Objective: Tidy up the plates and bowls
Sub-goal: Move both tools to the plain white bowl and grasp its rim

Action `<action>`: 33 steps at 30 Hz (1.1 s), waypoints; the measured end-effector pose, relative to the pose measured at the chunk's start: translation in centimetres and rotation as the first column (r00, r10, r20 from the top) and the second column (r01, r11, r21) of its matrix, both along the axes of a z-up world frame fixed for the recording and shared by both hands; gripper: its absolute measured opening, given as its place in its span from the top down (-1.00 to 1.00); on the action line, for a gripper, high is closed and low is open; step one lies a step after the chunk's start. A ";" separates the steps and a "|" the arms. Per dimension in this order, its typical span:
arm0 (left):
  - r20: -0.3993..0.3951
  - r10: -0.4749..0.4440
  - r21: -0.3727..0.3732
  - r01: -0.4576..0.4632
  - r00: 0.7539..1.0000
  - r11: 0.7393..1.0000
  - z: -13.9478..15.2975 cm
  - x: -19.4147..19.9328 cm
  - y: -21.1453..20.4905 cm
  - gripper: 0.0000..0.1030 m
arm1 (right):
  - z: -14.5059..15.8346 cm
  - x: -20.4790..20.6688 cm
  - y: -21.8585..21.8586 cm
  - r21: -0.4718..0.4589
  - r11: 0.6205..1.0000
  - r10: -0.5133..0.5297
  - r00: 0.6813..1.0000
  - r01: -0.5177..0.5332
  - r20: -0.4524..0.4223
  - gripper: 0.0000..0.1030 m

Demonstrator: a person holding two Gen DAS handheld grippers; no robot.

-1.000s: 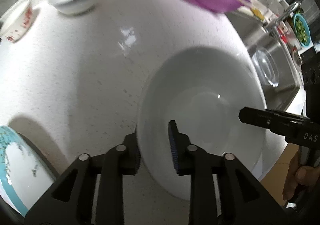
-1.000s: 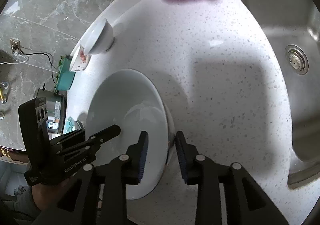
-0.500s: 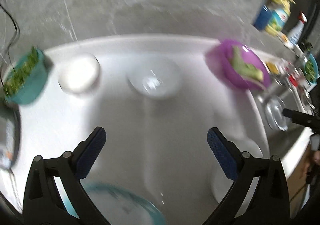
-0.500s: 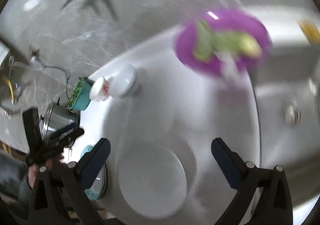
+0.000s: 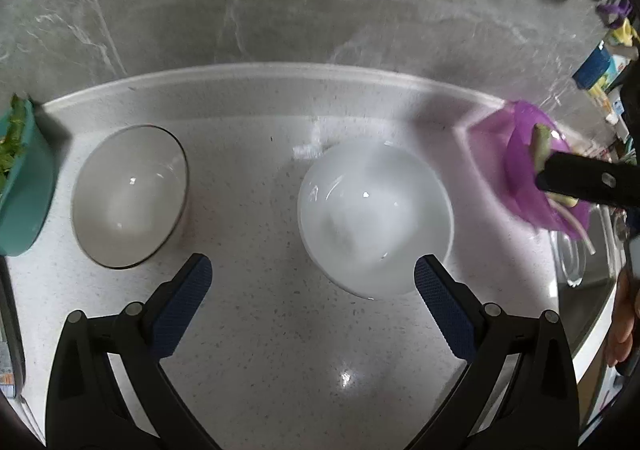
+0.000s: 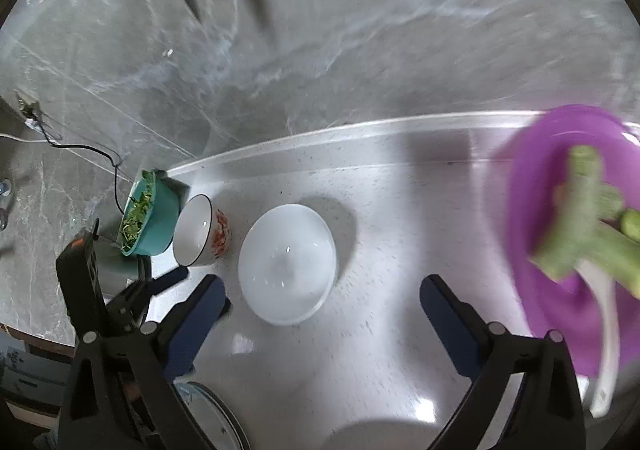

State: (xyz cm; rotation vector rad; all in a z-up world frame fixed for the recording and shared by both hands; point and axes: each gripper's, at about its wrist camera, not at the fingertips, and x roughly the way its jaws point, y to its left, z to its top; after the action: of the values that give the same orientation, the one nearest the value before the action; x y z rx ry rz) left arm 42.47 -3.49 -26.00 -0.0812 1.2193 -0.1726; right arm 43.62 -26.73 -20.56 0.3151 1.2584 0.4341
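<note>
While both grippers are hovering over the countertop point(image 5: 248, 330), things are standing thus:
Left gripper point(image 5: 310, 290): gaping wide, gripping nothing.
Right gripper point(image 6: 322, 310): spread wide but closing, nothing between its fingers.
White bowl point(image 5: 375, 216): sitting upright mid-counter, just beyond the left gripper's right finger.
Patterned bowl point(image 6: 202, 231): standing left of the white one, apart (red print outside).
Teal bowl point(image 6: 150, 218): holding greens, far left.
Purple bowl point(image 6: 568, 234): holding vegetables, at right, blurred.
</note>
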 end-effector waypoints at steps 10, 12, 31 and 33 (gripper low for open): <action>-0.046 0.050 0.005 -0.050 0.998 0.999 -3.8 2.8 0.5 -0.95 | -5.7 2.7 2.5 -0.042 0.998 0.041 0.993 -0.046 -0.112 -0.67; -0.044 0.065 0.007 -0.065 0.997 0.998 -4.2 3.1 0.6 -0.92 | -6.3 3.0 2.9 -0.059 0.997 0.051 0.991 -0.059 -0.123 -0.66; -0.094 0.029 -0.046 -0.034 0.995 0.998 -8.3 4.7 -0.1 0.66 | -10.1 3.9 3.7 -0.062 0.995 0.072 0.982 -0.084 -0.177 0.04; -0.086 0.008 -0.045 -0.012 0.996 0.999 -7.9 4.8 -0.8 0.80 | -10.3 3.8 3.9 -0.053 0.994 0.087 0.979 -0.098 -0.187 0.43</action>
State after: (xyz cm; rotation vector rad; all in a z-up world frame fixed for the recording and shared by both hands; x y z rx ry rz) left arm 47.29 -4.28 -33.95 -0.1351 1.3007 -0.1896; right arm 47.44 -22.81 -30.86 0.2486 1.4690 0.4519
